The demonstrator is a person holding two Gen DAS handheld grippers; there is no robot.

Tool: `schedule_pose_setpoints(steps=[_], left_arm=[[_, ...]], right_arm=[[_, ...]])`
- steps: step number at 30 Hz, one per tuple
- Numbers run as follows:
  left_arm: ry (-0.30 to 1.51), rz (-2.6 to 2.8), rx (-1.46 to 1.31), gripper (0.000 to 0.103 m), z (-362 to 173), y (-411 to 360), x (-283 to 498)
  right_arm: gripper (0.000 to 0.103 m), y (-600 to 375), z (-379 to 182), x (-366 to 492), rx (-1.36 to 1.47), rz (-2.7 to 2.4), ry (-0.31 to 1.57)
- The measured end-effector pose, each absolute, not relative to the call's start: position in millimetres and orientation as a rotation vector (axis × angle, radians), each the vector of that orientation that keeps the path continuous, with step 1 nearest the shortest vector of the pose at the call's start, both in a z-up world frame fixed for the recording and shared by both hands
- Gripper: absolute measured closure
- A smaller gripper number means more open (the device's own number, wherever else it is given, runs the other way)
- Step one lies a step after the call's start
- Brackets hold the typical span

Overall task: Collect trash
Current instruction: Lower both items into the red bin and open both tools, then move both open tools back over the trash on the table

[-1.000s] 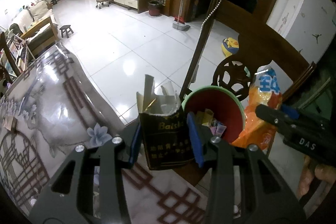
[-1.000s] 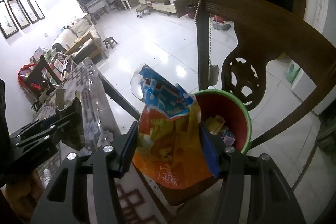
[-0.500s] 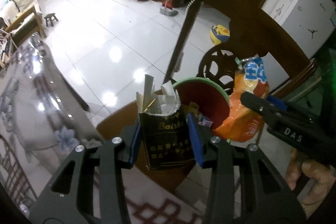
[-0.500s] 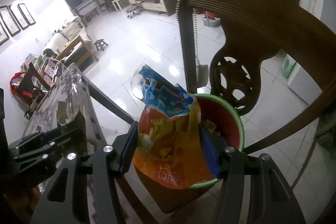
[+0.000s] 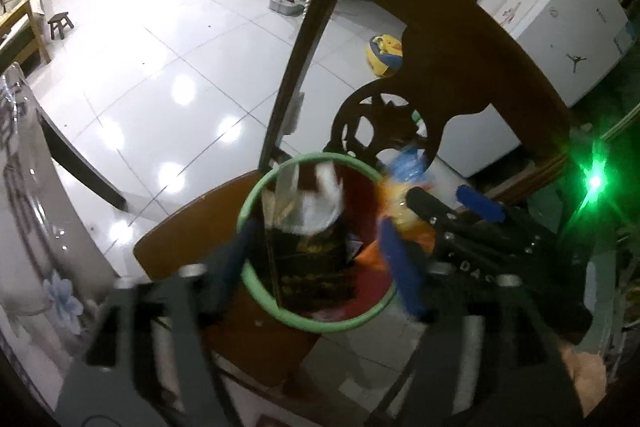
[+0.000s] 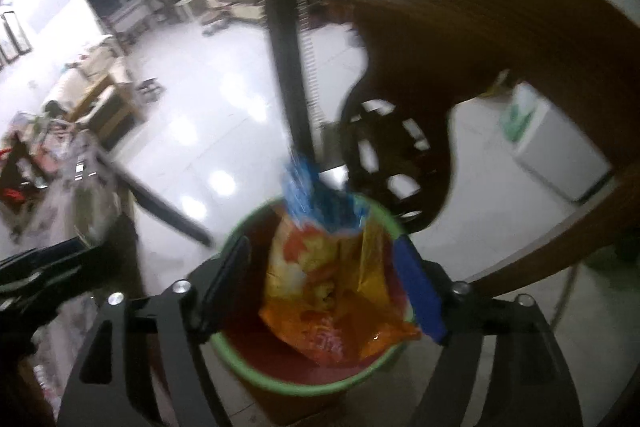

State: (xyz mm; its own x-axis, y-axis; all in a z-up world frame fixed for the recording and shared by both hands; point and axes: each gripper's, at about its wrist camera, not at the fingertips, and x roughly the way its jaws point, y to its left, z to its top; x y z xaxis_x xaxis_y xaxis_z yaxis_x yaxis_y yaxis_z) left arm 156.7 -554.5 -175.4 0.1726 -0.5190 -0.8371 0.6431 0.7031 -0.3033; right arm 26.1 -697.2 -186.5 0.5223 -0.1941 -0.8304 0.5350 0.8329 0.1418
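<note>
A red bin with a green rim point(image 5: 256, 195) stands on a wooden chair seat. My left gripper point(image 5: 318, 259) hangs over the bin with its jaws opening. A black snack package point(image 5: 308, 259) sits loose between the pads, blurred, low inside the bin. My right gripper point(image 6: 324, 283) is over the same bin point(image 6: 304, 387), its jaws opening too. An orange and blue chip bag point(image 6: 332, 291) lies between its fingers, down in the bin, clear of the left pad. In the left wrist view the right gripper point(image 5: 440, 195) shows at the bin's right edge.
A carved wooden chair back point(image 5: 460, 75) rises just behind the bin. The chair seat point(image 5: 192, 239) is under it. A glass-topped patterned table point(image 5: 36, 227) lies to the left. A white fridge point(image 5: 560, 27) stands far right, and a yellow ball point(image 5: 384, 57) is on the tiled floor.
Both grippers moved forward and down until they were over the bin. Their jaws spread, and the black package and the chip bag came free and sank into the bin.
</note>
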Motion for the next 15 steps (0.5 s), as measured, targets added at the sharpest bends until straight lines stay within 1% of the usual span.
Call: schedule_pose_setpoints(steps=[3,8,10,15], left_arm=[[1.133,-0.846,0.105,0.032,-174,-553,155],[1.11,-0.851,0.086,0.032,-161,-535,148],[1.08,-0.842,0.091,0.032,-151,-522,144],[0.995,-0.765,0.073,0.031,-126,-461,125]], right_arm=[[0.03,-705,-180,11,0.449,-0.476,0.894],[0.03,-697,-166,-7,0.439,-0.484,0.885],[0.029,-688,-159,-10,0.432,-0.475,0.878],[0.028,-646,-145,-12,0.414,-0.392,0.886]])
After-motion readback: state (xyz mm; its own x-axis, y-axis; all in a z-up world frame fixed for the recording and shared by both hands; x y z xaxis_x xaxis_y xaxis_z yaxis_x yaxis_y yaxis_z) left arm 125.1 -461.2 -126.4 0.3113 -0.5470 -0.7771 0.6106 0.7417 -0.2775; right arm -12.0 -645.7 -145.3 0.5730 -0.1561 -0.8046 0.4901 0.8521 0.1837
